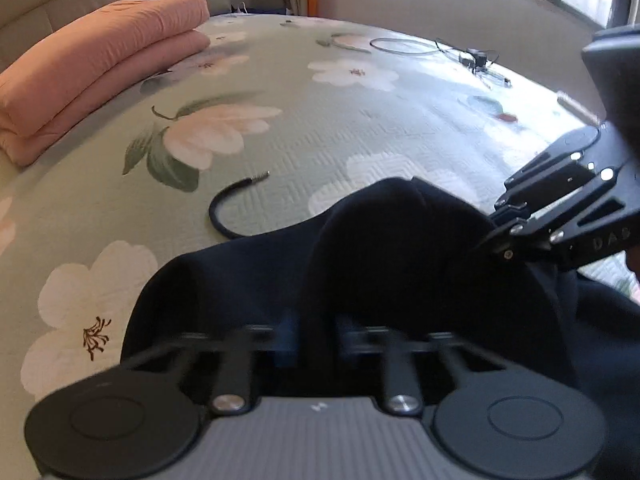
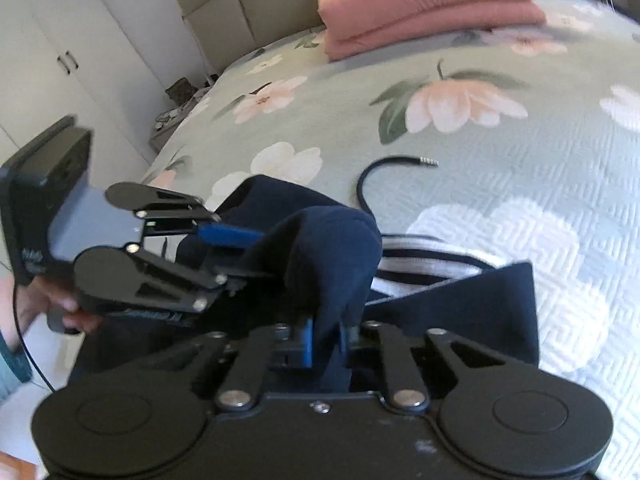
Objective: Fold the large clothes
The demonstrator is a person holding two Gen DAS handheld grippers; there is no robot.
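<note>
Navy hoodie (image 1: 360,264) bunches on the floral bed (image 1: 304,136); left claw (image 1: 314,332) and right claw (image 2: 326,340) both clamp its fabric, drawcord (image 1: 228,204) at eleven o'clock.

A floral green bed (image 1: 328,128) carries a folded pink quilt (image 1: 92,76), a navy garment (image 1: 248,272) and loose cables (image 1: 472,56).

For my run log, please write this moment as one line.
left gripper: shut on navy garment | right gripper: shut on navy garment | drawstring: loose on floral bedspread
</note>
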